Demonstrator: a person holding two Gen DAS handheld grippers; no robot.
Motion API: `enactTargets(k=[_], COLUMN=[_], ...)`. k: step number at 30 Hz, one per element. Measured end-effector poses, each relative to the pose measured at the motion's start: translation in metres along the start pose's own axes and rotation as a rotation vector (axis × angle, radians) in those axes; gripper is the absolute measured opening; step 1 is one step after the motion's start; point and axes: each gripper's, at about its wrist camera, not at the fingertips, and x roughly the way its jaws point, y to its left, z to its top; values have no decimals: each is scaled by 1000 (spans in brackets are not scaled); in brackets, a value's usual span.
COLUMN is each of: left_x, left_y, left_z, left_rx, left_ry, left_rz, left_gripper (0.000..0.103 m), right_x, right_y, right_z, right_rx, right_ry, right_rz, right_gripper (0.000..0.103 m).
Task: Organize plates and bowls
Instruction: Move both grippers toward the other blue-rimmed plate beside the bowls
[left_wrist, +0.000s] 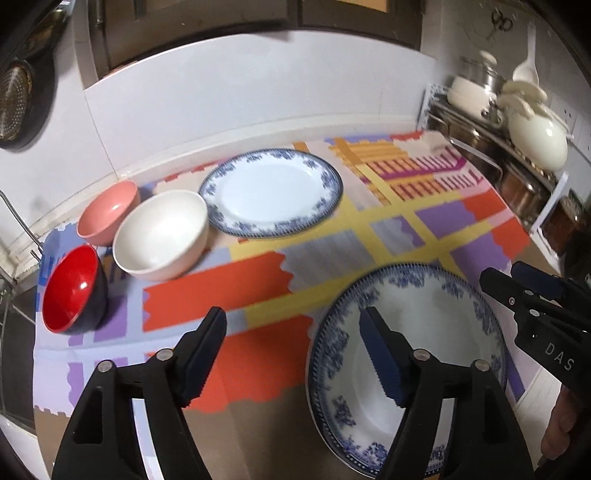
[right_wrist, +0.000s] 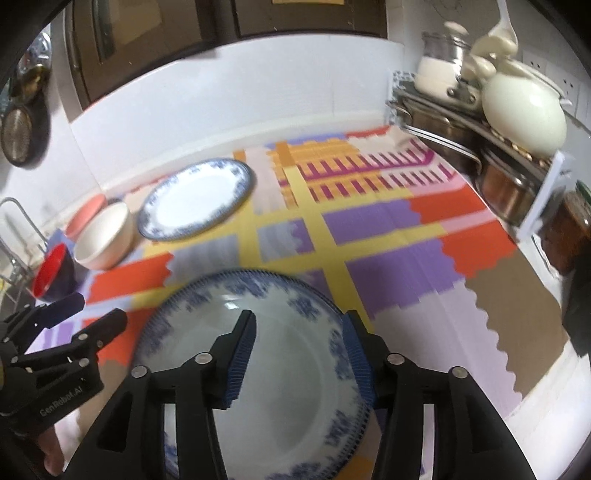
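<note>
My left gripper (left_wrist: 293, 325) is spread wide, nothing pinched; its right finger hangs over the near plate (left_wrist: 436, 332), which lies on the patterned cloth (left_wrist: 221, 291) at 5 o'clock in the left wrist view. My right gripper (right_wrist: 299, 332) is parted about halfway, straddling that plate's right rim, pads not clearly pressing it, so released. Both grippers tilt steeply down toward the worktop. Far plate (left_wrist: 271, 190) sits at 12 o'clock. White bowl (left_wrist: 160, 234) touches it at 10 o'clock, pink bowl (left_wrist: 109, 212) behind, red bowl (left_wrist: 74, 290) at 9 o'clock. Pot rack (right_wrist: 480, 147) stands at 2 o'clock, cream pot (right_wrist: 524, 114) on it.
</note>
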Motion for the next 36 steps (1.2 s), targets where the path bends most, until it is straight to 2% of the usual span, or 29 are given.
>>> enactTargets(k=[12, 14, 23, 28, 36], left_x=[-10, -8, 10, 25, 73], left_y=[40, 47, 83, 99, 118], left_z=[50, 58, 100, 123, 156], left_rx=[-2, 2, 15, 15, 32], left_ry=[-64, -70, -75, -54, 43], left_rz=[43, 56, 93, 78, 57], left_gripper=[83, 83, 83, 83, 83], right_x=[0, 4, 34, 51, 94], right_y=[39, 46, 77, 90, 103], right_z=[53, 63, 102, 122, 156], right_rx=[-37, -48, -65, -71, -62], right_ry=[-70, -74, -57, -42, 30], right_rz=[51, 55, 64, 67, 29], right_gripper=[59, 64, 64, 64, 64])
